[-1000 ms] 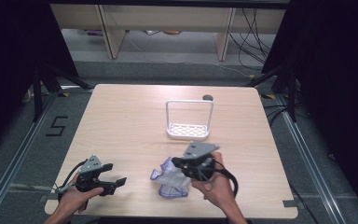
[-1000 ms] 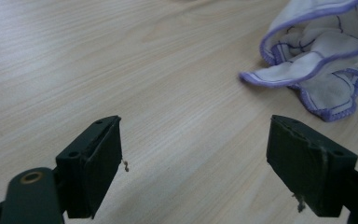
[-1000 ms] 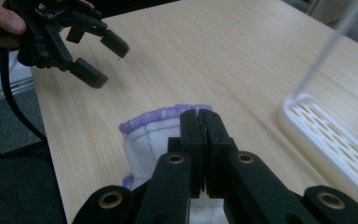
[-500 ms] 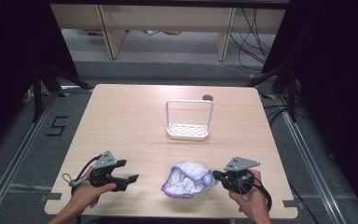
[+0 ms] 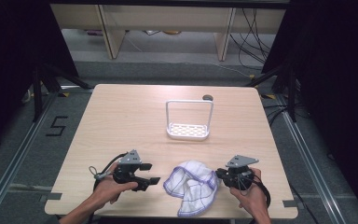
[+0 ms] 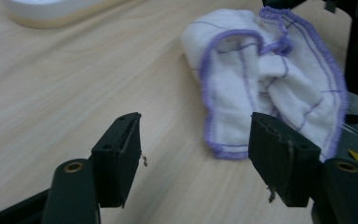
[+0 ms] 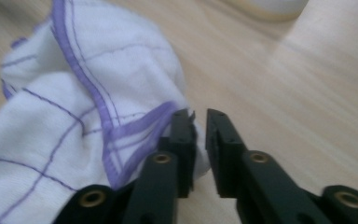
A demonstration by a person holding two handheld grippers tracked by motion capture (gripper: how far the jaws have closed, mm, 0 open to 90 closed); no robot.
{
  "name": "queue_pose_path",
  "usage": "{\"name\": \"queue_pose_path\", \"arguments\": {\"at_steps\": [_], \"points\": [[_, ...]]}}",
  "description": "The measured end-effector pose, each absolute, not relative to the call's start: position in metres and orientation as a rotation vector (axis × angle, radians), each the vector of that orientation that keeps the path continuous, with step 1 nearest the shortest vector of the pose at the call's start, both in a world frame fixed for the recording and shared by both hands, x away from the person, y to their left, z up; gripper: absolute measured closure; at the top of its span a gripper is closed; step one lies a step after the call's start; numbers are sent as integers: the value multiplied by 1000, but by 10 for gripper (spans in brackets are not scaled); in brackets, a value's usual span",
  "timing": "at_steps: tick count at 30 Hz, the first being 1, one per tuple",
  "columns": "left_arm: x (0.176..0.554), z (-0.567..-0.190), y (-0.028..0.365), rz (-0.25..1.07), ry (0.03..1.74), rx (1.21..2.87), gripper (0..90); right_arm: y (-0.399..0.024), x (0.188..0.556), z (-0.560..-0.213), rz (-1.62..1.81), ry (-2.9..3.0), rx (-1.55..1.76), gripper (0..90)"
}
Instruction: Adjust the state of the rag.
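A white cloth (image 5: 191,185) with purple edges lies bunched up near the front edge of the table (image 5: 121,116). The left gripper (image 5: 150,174) sits just beside it, fingers wide but closing, with nothing between them. The right gripper (image 5: 220,174) is at its other side, its fingers opening a little, and the cloth is beside them.

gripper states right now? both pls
Left gripper: open, jaws just been closing, nothing between them, cloth ahead.
Right gripper: just opened a crack, cloth edge beside its jaws, not gripped.

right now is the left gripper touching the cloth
Apart. The left gripper view shows the left gripper with jaws spread over bare table, the cloth lying beyond them.
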State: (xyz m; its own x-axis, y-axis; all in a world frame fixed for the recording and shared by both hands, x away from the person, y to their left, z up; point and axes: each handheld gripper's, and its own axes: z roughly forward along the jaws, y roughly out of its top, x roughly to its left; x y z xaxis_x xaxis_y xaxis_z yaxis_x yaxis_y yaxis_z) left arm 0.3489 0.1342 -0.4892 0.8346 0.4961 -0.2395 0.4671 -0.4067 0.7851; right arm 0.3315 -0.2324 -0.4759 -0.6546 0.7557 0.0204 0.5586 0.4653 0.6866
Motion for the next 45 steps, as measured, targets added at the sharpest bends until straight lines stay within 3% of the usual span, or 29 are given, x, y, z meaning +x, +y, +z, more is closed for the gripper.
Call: {"name": "queue_pose_path", "arguments": {"at_steps": [1, 3, 4, 15, 21, 23, 24, 26, 38, 45], "points": [[348, -491, 130, 31, 700, 2074, 350, -231, 330, -470, 978, 2400, 1089, 729], [349, -494, 124, 33, 691, 2100, 364, -226, 326, -460, 996, 2370, 1057, 700], [349, -497, 120, 24, 696, 2114, 371, -219, 322, -451, 1032, 2360, 1065, 633], [348, -507, 102, 49, 664, 2174, 515, -159, 326, -448, 1085, 2473, 901, 585], [350, -511, 93, 62, 609, 2207, 700, -127, 344, -461, 998, 2535, 846, 634], [351, -512, 92, 71, 595, 2219, 791, -123, 350, -465, 961, 2555, 826, 760], [350, -512, 92, 80, 590, 2218, 791, -123, 350, -465, 961, 2555, 826, 760], [350, -511, 93, 89, 580, 2219, 879, -125, 353, -463, 952, 2546, 816, 862], [344, -465, 134, 187, 509, 2140, 895, -173, 343, -400, 1124, 2360, 848, 897], [345, -454, 154, 215, 537, 2117, 896, -201, 342, -389, 1133, 2283, 943, 897]]}}
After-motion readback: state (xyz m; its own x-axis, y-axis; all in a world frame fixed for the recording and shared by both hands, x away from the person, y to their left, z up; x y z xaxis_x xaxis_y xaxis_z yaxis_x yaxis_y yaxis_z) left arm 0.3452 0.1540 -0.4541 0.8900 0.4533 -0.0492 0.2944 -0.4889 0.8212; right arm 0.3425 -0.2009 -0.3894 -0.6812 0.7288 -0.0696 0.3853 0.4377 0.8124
